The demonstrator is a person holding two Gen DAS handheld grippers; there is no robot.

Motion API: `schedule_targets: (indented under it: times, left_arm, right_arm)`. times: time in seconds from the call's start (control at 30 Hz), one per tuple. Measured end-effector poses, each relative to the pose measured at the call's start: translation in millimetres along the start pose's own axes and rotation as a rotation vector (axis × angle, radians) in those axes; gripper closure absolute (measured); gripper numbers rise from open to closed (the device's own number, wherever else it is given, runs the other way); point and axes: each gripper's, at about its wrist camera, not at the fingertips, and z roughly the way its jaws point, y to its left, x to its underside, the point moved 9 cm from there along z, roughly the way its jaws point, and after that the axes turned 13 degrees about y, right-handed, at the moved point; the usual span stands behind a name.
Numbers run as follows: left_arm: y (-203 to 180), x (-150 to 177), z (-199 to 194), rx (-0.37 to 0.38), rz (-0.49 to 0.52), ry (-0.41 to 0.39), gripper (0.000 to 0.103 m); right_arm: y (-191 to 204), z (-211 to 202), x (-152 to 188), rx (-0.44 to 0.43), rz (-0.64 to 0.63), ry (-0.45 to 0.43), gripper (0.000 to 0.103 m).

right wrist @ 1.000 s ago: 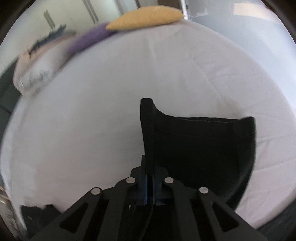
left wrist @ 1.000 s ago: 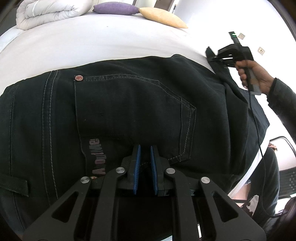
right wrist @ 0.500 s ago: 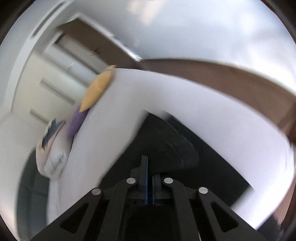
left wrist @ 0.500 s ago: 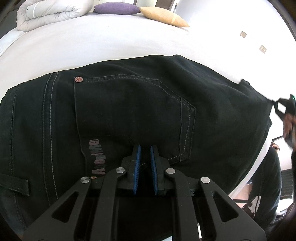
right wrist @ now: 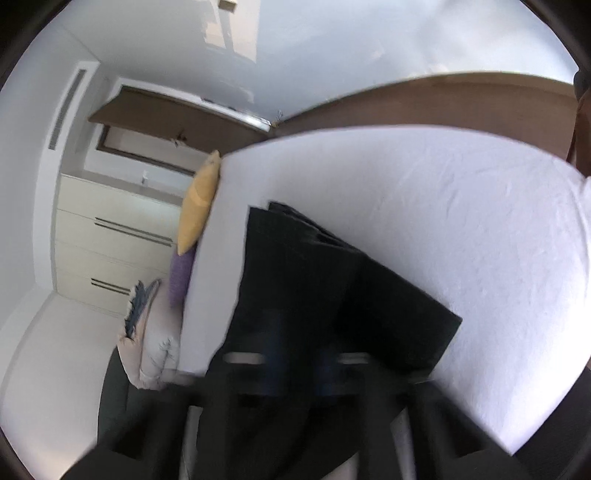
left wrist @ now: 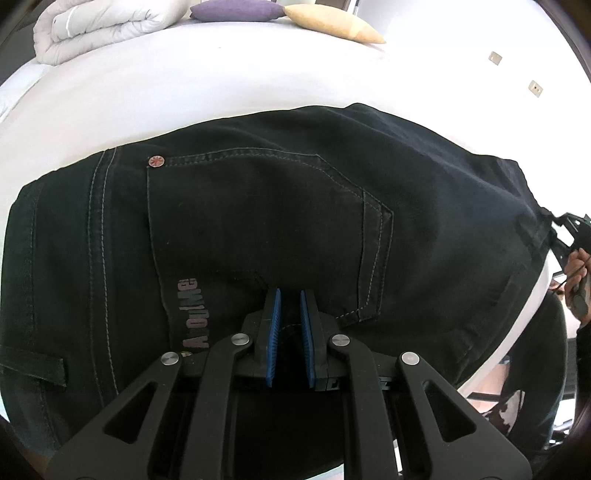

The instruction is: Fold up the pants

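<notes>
White-sheeted bed (left wrist: 184, 92) carries everything. Black pants (left wrist: 258, 229) lie flat on sheet, back pocket up, filling centre of left wrist view. Rolled white duvet (left wrist: 107, 26) on bed at 11 o'clock. Purple cushion (left wrist: 236, 10) at 12 o'clock, yellow cushion (left wrist: 332, 24) just beside it toward 1 o'clock. Right wrist view blurred: pants (right wrist: 314, 295) on sheet (right wrist: 461, 221).

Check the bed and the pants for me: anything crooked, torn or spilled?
Nothing stands out. The black pants lie flat on the white bed, back pocket up, with no tear or stain showing. The pillows and the rolled duvet sit tidy at the far edge.
</notes>
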Motion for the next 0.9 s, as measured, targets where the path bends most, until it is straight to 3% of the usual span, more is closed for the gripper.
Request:
schedule_targets:
  times: [0.17,0.33,0.47,0.57,0.7,0.8,0.9]
  left_arm:
    - [-2.8,-0.9,1.8,-0.004,-0.002,-0.004,0.092]
    - [-5.2,0.5,2.3,-0.019,-0.005,-0.008,0.092]
    - [-3.6,1.4,2.6,-0.010,-0.010,-0.013,0.092]
    - [-2.5,2.5,2.3,0.003,-0.012,-0.019,0.092]
    - [3.2,4.9,1.1,0.018,-0.014,-0.027,0.092]
    - [4.9,5.6,0.5,0.020,-0.012,-0.028,0.092]
    - [5.5,5.7,0.2,0.016,-0.003,-0.022,0.092]
  right_arm:
    - [40.4,-2.4,-2.9,0.066,-0.148,-0.010,0.098]
    - [150.3,8.1,-36.7,0.022,-0.312,0.041,0.099]
    - [221.5,3.3,-42.4,0.003,-0.444,0.068,0.099]
    - [243.6,-13.9,-37.2,-0.018,-0.517,0.062,0.099]
    - [187.3,-32.7,-33.2,-0.029,-0.424,0.047,0.099]
    - [79.5,-35.9,-30.0,-0.003,-0.167,0.058,0.099]
    - [4.1,-37.9,-13.9,0.016,-0.003,0.047,0.099]
